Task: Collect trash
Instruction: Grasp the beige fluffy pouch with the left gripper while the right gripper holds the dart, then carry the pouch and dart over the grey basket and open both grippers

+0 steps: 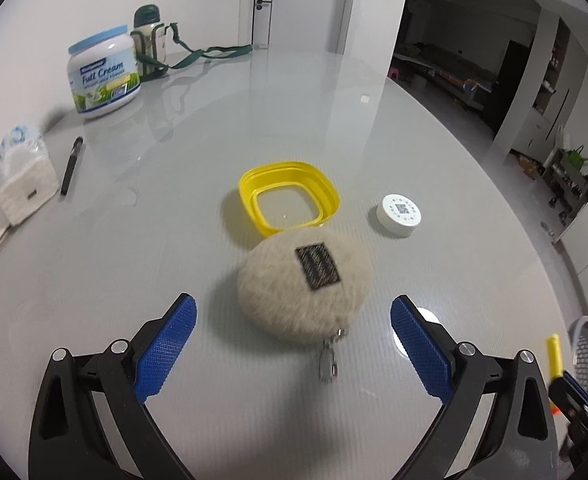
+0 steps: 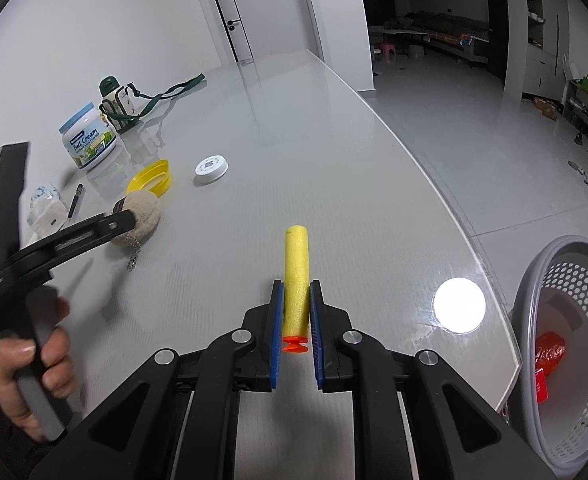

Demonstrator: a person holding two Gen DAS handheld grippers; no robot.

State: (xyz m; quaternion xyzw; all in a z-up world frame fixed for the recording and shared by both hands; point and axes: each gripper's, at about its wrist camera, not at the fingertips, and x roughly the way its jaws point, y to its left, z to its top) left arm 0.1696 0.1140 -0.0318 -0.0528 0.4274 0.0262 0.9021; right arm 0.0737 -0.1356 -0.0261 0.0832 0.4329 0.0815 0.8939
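My right gripper [image 2: 296,286] is shut on a yellow foam dart [image 2: 296,268] with an orange suction tip, held just above the grey table. A grey perforated bin [image 2: 566,344] stands past the table's right edge, with a red wrapper [image 2: 548,354] inside. My left gripper [image 1: 294,312] is open, its blue pads either side of a round beige furry pouch [image 1: 304,282] with a metal chain. Beyond the pouch lie a yellow square lid ring [image 1: 289,196] and a white round cap [image 1: 401,215]. The dart [image 1: 553,354] and bin [image 1: 586,344] also show in the left wrist view.
At the table's far left stand a Full Cream jar [image 1: 103,74], a green-strapped bottle [image 1: 147,42], a black pen [image 1: 71,165] and a tissue pack [image 1: 23,176]. The table's curved glass edge [image 2: 434,184] runs along the right, with floor beyond.
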